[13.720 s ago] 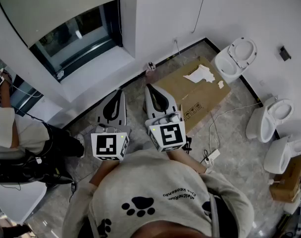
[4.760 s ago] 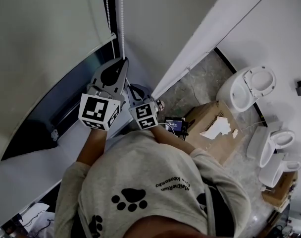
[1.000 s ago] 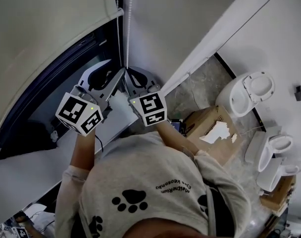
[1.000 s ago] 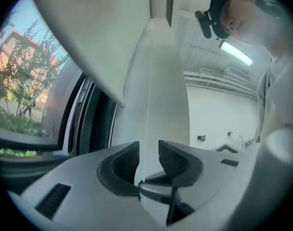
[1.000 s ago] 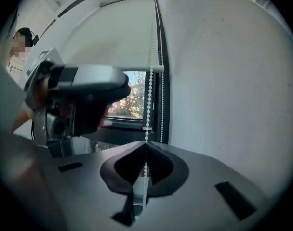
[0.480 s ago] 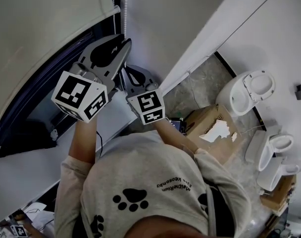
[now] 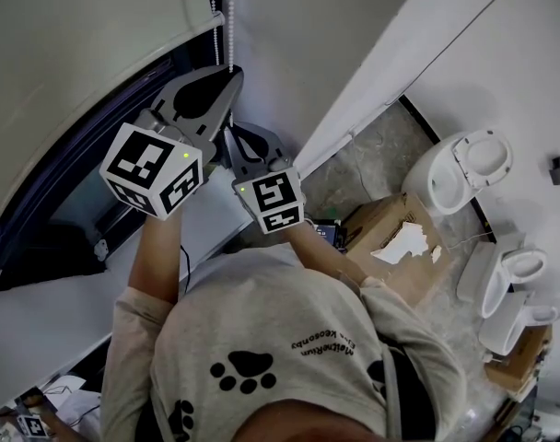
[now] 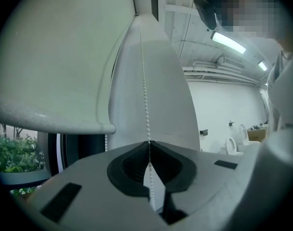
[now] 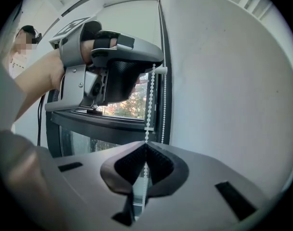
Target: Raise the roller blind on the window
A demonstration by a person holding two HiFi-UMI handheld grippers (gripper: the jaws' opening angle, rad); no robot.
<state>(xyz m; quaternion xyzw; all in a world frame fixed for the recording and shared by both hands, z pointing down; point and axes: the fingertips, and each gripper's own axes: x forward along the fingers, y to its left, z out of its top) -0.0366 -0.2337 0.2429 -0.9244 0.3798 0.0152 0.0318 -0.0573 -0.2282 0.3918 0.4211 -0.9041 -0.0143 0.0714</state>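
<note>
The pale roller blind (image 7: 77,53) covers the upper window, and its bottom bar (image 8: 50,121) shows in the left gripper view. A white bead chain (image 7: 231,17) hangs beside it along the wall edge. My left gripper (image 7: 234,74) is up on that chain; its jaws are closing, and the tips meet on the bead chain (image 8: 145,100) at the left gripper (image 8: 149,142). Just below it, my right gripper (image 7: 228,136) is shut on the same bead chain (image 9: 149,109), which passes between the tips of the right gripper (image 9: 146,145). The left gripper (image 9: 156,67) sits directly above.
Dark window glass (image 7: 68,201) and a white sill (image 7: 68,311) lie under the blind. A white wall (image 7: 317,53) stands right of the chain. On the floor are a cardboard box (image 7: 390,238) and toilet bowls (image 7: 464,168).
My left gripper has risen from beside the right gripper to above it on the chain, and its jaws have gone from wide apart to closed. The right gripper has stayed put.
</note>
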